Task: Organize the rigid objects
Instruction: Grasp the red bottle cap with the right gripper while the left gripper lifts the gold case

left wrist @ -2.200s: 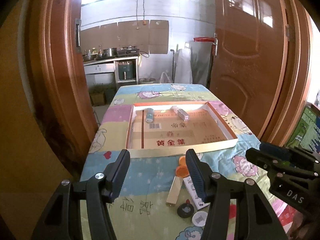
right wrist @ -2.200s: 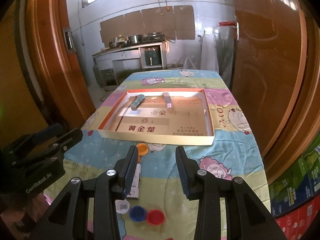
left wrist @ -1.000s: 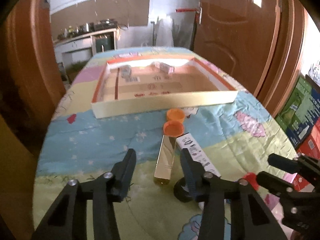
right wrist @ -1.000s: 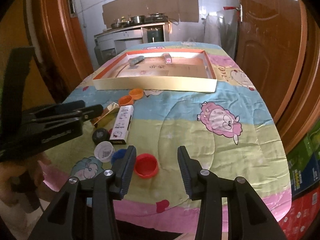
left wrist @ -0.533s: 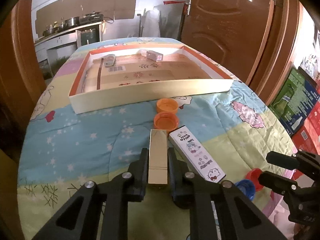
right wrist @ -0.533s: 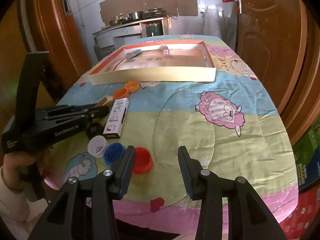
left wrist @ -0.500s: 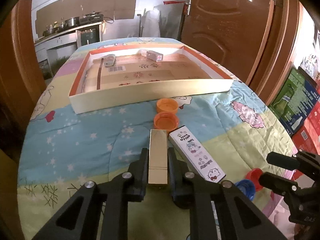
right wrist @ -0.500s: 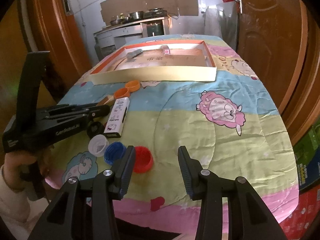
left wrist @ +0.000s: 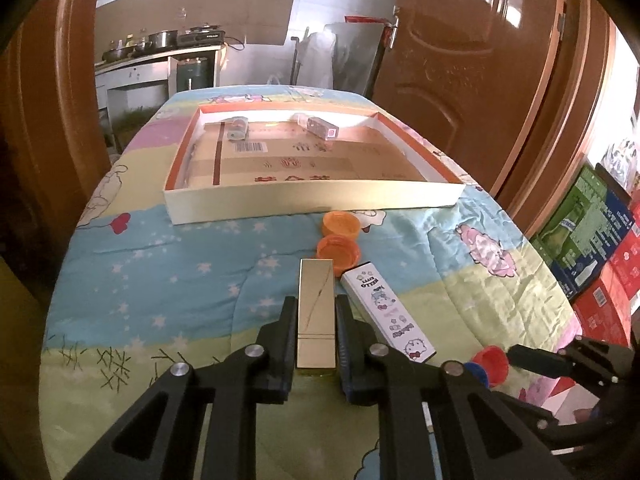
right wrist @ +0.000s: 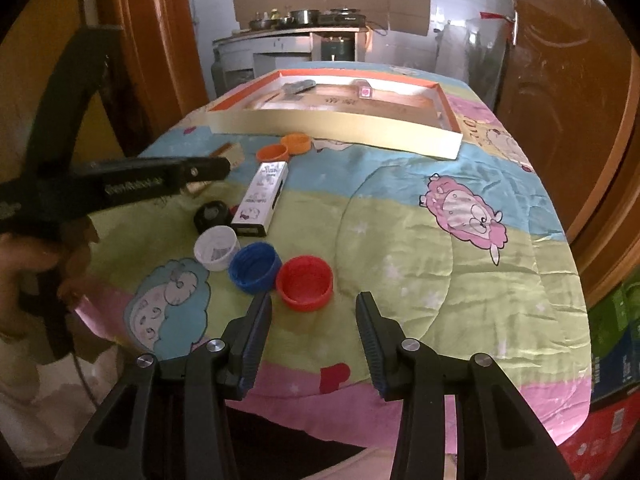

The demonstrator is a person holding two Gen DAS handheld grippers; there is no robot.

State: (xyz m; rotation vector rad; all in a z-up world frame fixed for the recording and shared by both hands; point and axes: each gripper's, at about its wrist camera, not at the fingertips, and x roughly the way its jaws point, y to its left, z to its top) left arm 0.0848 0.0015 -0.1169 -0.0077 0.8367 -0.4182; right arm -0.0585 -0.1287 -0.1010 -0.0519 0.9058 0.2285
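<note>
My left gripper [left wrist: 316, 300] is shut on the near end of a long gold box [left wrist: 316, 280] that lies on the patterned quilt. The same gold box [right wrist: 235, 153] peeks out past the left gripper's fingers [right wrist: 208, 170] in the right wrist view. My right gripper [right wrist: 313, 298] stands open just short of a red cap [right wrist: 305, 282], nothing between its jaws. Beside the red cap lie a blue cap [right wrist: 255, 266], a white cap [right wrist: 216, 248] and a black cap [right wrist: 211, 214]. A white cartoon box [left wrist: 386, 316] lies right of the gold box. Two orange caps [left wrist: 339, 236] sit ahead of it.
A shallow cardboard tray [left wrist: 312, 202] lies across the far half of the table, holding two small items [left wrist: 238, 130] [left wrist: 320, 128] at its back wall. Wooden doors [left wrist: 472, 60] flank the table. Stacked cartons [left wrist: 588, 232] stand on the floor at the right. A person's hand [right wrist: 24, 264] grips the left handle.
The left gripper's jaws, open on either side of the gold box one second ago, have closed on it. The right gripper has tilted a little toward the red cap.
</note>
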